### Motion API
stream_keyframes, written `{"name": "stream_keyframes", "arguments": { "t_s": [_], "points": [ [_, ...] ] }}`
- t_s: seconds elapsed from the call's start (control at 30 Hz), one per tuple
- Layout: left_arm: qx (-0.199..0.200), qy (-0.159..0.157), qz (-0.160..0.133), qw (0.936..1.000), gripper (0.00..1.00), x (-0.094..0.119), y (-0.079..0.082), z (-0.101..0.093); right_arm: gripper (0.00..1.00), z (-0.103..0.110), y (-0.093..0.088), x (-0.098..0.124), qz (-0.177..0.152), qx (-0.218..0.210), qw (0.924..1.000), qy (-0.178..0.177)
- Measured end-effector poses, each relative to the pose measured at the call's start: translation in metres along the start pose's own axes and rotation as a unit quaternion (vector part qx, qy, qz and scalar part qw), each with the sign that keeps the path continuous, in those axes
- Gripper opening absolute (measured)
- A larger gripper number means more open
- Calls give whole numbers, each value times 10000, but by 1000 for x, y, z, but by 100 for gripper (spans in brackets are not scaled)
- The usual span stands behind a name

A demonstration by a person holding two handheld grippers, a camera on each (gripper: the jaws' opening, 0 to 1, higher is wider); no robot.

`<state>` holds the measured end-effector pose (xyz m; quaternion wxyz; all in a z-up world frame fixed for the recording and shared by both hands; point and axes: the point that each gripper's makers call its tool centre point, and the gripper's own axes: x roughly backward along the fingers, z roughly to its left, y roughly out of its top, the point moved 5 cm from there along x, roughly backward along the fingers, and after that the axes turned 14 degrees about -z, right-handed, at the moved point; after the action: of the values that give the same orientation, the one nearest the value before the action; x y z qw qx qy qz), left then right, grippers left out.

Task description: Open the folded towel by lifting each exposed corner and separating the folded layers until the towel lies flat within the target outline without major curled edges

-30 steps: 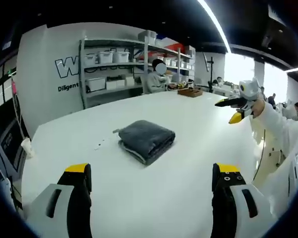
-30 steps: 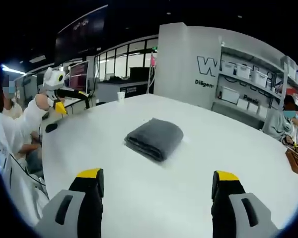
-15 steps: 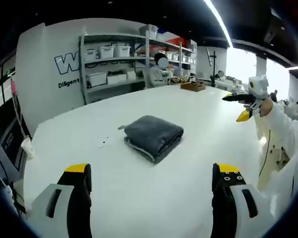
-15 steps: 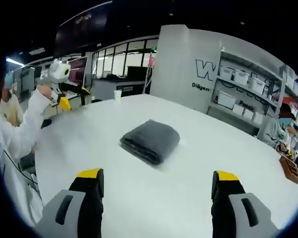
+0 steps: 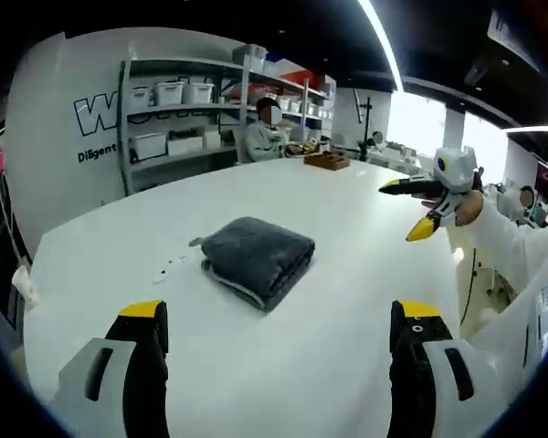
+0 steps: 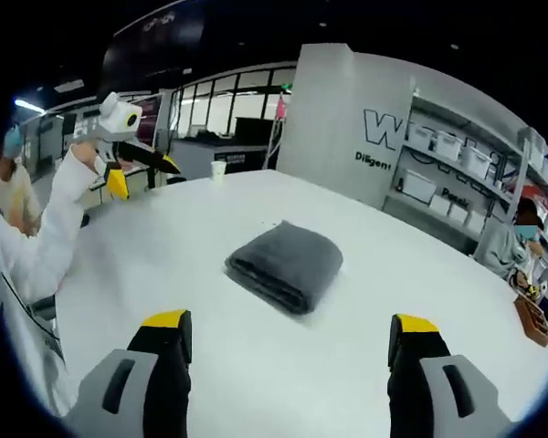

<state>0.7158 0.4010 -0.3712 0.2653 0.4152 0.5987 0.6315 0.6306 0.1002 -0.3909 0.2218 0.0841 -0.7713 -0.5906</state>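
both views have swung a little; towel point(image 5: 256, 258) sits folded mid-table point(image 5: 365, 228), at 12 o'clock from left tongs point(image 5: 279, 351) and right tongs point(image 6: 286, 356), both spread wide, neither clearly nearer.

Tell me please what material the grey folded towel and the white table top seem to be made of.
The towel looks like soft plush cloth, perhaps microfibre: its surface is matte and fuzzy, its folds are thick and rounded, and a paler edge shows along the folded layers. The table looks like a hard, smooth white top, perhaps laminate or painted board: it is even in colour with a faint sheen. The exact material cannot be told.
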Motion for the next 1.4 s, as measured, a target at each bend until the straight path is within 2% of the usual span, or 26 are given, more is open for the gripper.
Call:
{"name": "stream_keyframes", "arguments": {
  "t_s": [0.17,0.23,0.43,0.63,0.77,0.9,1.17,1.4],
  "points": [
    [9,-171,-9,9999,100,4,-1,-4,86,12,3,-29,-103,441,9990,66],
    [41,-189,-35,9998,100,9,-2,-4,85,25,2,-54,-200,631,9978,88],
    [-94,120,3,9999,100,16,-1,1,80,49,-3,-107,-346,1265,9911,248],
    [-93,108,-77,9999,100,21,-1,-1,63,73,-14,-149,-492,1508,9858,544],
    [-72,134,-150,9998,100,24,1,2,56,79,-23,-174,-502,1945,9780,555],
    [-74,209,-150,9996,100,25,1,5,47,79,-28,-188,-594,2320,9699,450],
    [-19,282,-168,9995,100,26,0,9,33,82,-47,-205,-541,2663,9615,416],
    [5,293,-89,9995,99,19,-4,8,22,87,-53,-215,-644,2716,9592,441]
  ]
}}
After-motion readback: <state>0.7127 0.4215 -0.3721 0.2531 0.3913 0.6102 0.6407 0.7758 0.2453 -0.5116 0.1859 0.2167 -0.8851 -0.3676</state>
